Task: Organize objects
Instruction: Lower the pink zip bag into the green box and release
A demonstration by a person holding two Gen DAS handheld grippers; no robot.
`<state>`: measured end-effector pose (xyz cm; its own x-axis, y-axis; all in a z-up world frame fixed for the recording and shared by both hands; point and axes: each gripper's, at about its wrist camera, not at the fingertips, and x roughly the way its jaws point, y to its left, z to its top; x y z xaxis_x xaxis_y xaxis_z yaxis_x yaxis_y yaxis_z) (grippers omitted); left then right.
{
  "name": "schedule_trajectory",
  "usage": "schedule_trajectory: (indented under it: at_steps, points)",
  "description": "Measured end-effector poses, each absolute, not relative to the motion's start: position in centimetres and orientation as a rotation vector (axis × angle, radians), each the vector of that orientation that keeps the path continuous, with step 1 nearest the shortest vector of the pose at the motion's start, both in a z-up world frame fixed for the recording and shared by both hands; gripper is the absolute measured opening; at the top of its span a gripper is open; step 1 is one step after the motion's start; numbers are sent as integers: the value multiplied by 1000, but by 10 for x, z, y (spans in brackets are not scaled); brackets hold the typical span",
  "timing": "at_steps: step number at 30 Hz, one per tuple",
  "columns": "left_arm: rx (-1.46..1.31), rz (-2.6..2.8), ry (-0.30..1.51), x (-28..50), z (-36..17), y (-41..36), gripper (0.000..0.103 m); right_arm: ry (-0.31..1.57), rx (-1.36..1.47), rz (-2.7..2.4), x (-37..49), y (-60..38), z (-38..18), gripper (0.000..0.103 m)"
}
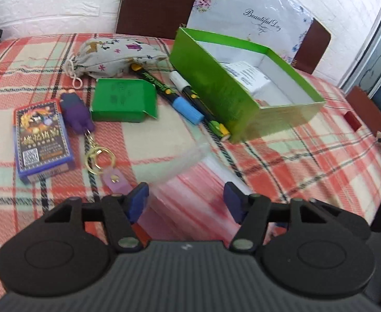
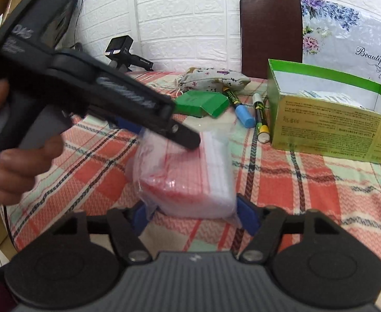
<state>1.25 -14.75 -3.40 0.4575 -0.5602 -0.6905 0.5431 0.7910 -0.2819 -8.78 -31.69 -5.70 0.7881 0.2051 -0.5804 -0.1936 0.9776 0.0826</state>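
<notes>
A clear plastic packet of red-and-white zip bags point(image 2: 190, 176) lies on the plaid cloth. My right gripper point(image 2: 194, 217) has its blue pads on both sides of the packet's near end, touching it. My left gripper point(image 1: 186, 204) is open over the packet's far end point(image 1: 180, 163); it also shows in the right wrist view point(image 2: 143, 127). An open green box point(image 1: 245, 88) stands to the right with white packets inside. Two markers point(image 1: 182, 101), a small green box point(image 1: 122, 101), a printed pouch point(image 1: 115, 57), a purple keychain point(image 1: 77, 114) and a card deck point(image 1: 42, 140) lie nearby.
Brown chair backs point(image 1: 156, 2) and a floral bag point(image 1: 255, 18) stand behind the table by a white brick wall. A black device point(image 2: 122, 52) sits at the far table edge. The green box also shows in the right wrist view point(image 2: 328, 130).
</notes>
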Motion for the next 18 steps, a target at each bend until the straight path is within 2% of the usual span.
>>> schedule_trajectory:
  at_steps: [3,9,18]
  points:
    - [-40,-686,813,4,-16,-152,55,585,68,219,-90,-322,-48,54]
    - [-42,-751,695,11,28,-183,56,411,-16,108,-90,-336,-16,54]
    - [-33,-792,649,56,41,-249,55,366,-44,-46,-30,-380,-1,54]
